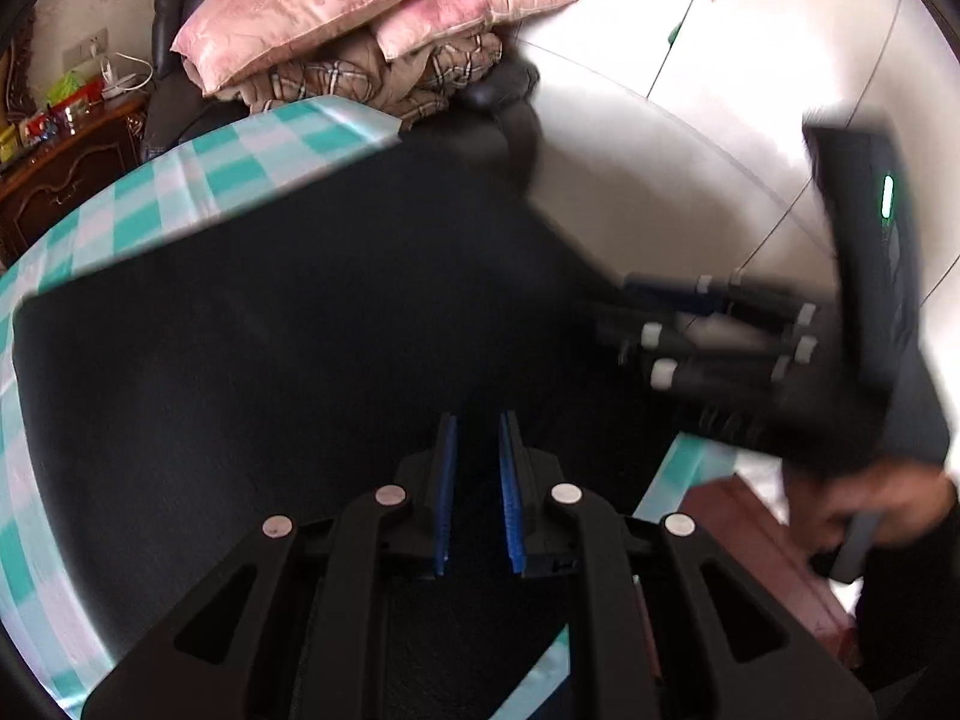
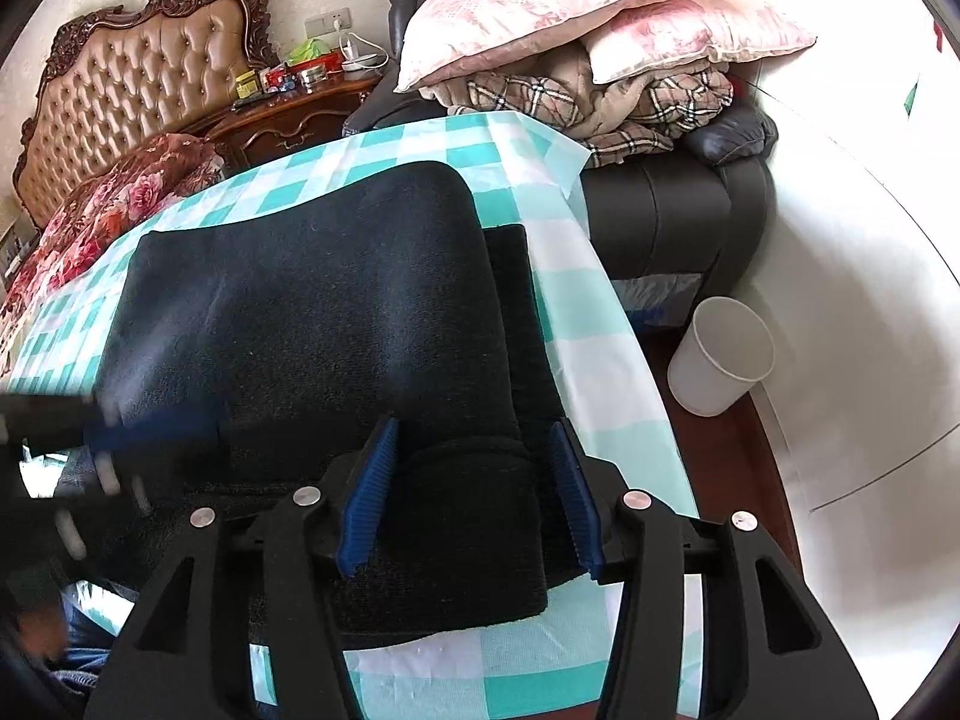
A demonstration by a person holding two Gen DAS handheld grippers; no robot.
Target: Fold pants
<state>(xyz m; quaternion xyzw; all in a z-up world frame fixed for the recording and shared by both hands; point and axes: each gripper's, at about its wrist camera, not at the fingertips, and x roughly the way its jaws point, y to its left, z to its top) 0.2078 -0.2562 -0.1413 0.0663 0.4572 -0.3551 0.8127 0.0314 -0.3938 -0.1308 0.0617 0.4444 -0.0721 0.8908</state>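
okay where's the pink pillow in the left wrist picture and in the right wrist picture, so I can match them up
Left wrist view: the pink pillow sits top centre-left, stacked on a plaid blanket on a dark armchair.
Right wrist view: the pink pillow sits top centre-right, again on the plaid blanket.
Shared landmark: the teal checked tablecloth, whose far corner lies just below the pillow in both.

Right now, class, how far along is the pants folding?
Done: the black pants lie folded over on the checked cloth. In hand: the right gripper straddles the thick folded end, pads clear; the left gripper stands nearly shut over the fabric. Left: probably one more fold.
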